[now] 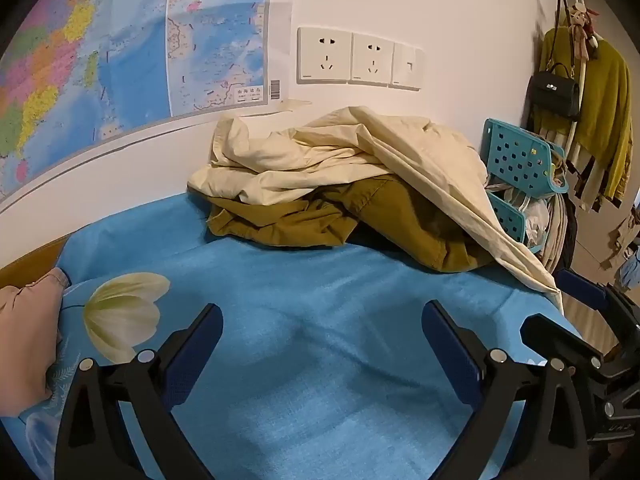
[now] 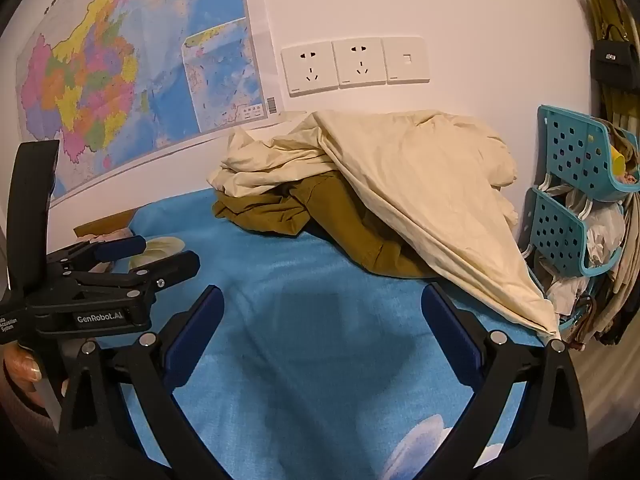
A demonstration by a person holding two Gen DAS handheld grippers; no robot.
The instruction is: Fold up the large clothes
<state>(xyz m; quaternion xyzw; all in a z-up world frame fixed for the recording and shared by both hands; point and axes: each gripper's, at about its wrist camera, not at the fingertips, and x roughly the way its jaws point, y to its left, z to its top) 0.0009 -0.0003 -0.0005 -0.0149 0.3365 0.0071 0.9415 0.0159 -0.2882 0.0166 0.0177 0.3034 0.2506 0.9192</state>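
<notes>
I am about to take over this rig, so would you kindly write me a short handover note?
Left hand-held gripper: open, empty, over the blue bedsheet.
Right hand-held gripper: open, empty, alongside.
Crumpled cream cotton garment lies heaped on the olive-brown garment at the wall end of the bed.
Done: nothing folded.
Left: pull each garment out, flatten, fold.

A heap of clothes (image 1: 352, 184) lay at the far side of the surface (image 1: 304, 320), against the wall (image 1: 400, 0). Left of it hung a map (image 1: 120, 60); sockets (image 1: 356, 58) sat above; a basket rack (image 1: 520, 160) stood right.
</notes>
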